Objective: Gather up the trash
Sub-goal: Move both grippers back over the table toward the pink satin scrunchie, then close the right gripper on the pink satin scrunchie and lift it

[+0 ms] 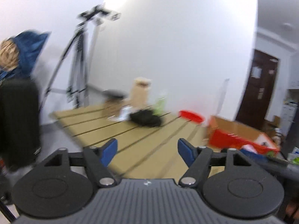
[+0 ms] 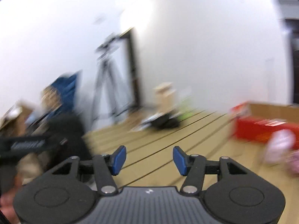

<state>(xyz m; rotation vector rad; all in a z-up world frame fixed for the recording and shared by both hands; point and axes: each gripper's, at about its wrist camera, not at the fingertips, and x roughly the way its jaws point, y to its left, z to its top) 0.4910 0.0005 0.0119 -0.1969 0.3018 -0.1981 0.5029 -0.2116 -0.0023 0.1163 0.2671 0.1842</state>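
Both views are motion-blurred. My left gripper [image 1: 147, 151] is open and empty above the near part of a slatted wooden table [image 1: 115, 128]. At the table's far end lies a trash pile: a black crumpled bag [image 1: 145, 118], a brown paper bag [image 1: 140, 93], white wrappers [image 1: 124, 114] and a green wrapper [image 1: 159, 105]. My right gripper [image 2: 148, 159] is open and empty over the same table [image 2: 168, 145]. The black bag [image 2: 164, 121], paper bag [image 2: 165, 97] and green wrapper [image 2: 184, 112] show far ahead of it.
A red cardboard box [image 1: 241, 134] stands open at the table's right; it also shows in the right wrist view [image 2: 261, 127]. A red bowl [image 1: 190, 116] sits near it. A tripod [image 1: 78, 65] and a blue bag [image 1: 28, 50] stand at left. A pinkish blurred object [image 2: 280, 145] is at right.
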